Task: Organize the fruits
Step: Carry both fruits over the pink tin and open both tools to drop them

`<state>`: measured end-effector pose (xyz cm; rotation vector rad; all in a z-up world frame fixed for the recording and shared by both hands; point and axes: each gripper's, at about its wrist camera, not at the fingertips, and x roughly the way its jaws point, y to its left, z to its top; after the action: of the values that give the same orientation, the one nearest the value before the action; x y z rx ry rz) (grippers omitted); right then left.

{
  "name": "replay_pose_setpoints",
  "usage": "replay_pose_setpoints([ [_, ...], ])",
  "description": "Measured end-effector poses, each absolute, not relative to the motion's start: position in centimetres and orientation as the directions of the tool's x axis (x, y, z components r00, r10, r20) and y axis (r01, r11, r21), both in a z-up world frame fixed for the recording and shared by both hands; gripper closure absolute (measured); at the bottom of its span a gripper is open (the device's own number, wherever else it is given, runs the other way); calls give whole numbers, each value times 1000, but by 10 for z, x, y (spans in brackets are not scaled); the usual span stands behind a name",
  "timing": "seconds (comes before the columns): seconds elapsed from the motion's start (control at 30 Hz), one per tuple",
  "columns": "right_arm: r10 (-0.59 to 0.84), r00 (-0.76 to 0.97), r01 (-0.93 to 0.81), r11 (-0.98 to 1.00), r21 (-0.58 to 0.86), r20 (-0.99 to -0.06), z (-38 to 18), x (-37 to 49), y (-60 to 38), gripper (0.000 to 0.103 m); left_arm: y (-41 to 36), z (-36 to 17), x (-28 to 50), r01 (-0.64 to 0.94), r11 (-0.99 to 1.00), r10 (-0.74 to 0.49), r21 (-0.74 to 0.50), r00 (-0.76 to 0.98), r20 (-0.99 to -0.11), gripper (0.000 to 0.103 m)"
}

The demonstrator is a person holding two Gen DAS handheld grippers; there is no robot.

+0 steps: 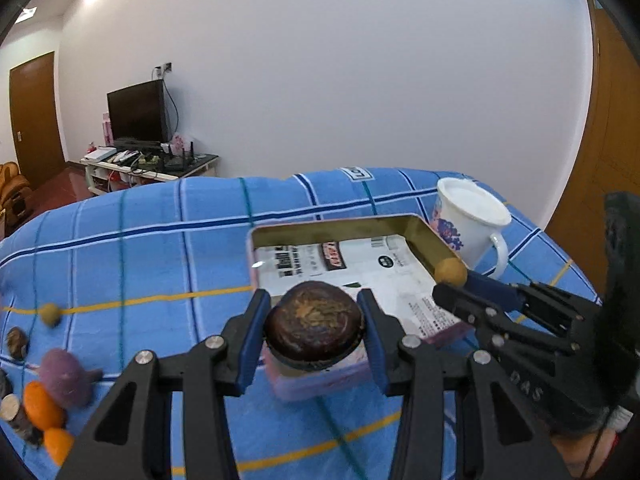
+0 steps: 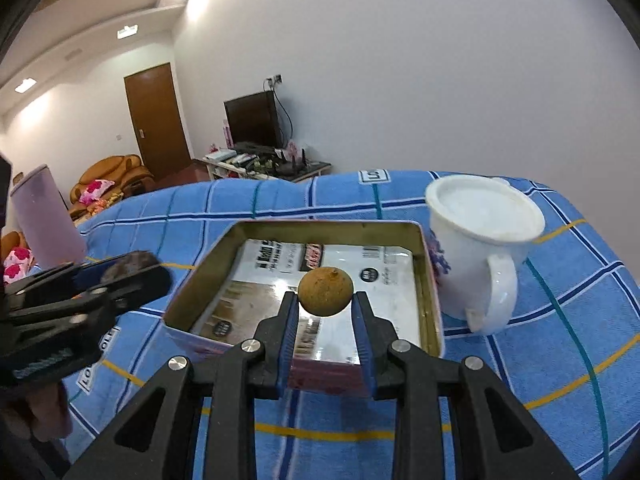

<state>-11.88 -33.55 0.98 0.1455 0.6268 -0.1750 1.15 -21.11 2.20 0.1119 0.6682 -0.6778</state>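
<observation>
Left tongs (image 1: pixel 314 330): we grip a dark brown fruit (image 1: pixel 314 326) over the tin's (image 1: pixel 336 226) near edge.
Right tongs (image 2: pixel 325 300): we clamp a small tan fruit (image 2: pixel 325 291) above the tin.
Mug (image 2: pixel 480 248): right of tin.

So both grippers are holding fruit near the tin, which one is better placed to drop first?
Probably the right. The right gripper holds the small tan fruit over the open tin, inside its rim. The left gripper holds the dark round fruit at the tin's near edge.
</observation>
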Motion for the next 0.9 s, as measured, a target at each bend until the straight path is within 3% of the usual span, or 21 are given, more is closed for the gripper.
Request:
replay_pose_setpoints([
  [0.2, -140, 764, 190, 982, 12, -629, 4, -111, -338, 74, -235, 7, 18, 617, 781, -526, -99, 565, -635, 57],
  [0.5, -123, 757, 197, 979, 44, -642, -12, -106, -344, 74, -251, -18, 23, 615, 785, -486, -77, 535, -691, 57],
  [0.9, -90, 764, 173, 983, 69, -640, -13, -104, -347, 74, -251, -19, 25, 609, 789, -490, -74, 553, -674, 56],
])
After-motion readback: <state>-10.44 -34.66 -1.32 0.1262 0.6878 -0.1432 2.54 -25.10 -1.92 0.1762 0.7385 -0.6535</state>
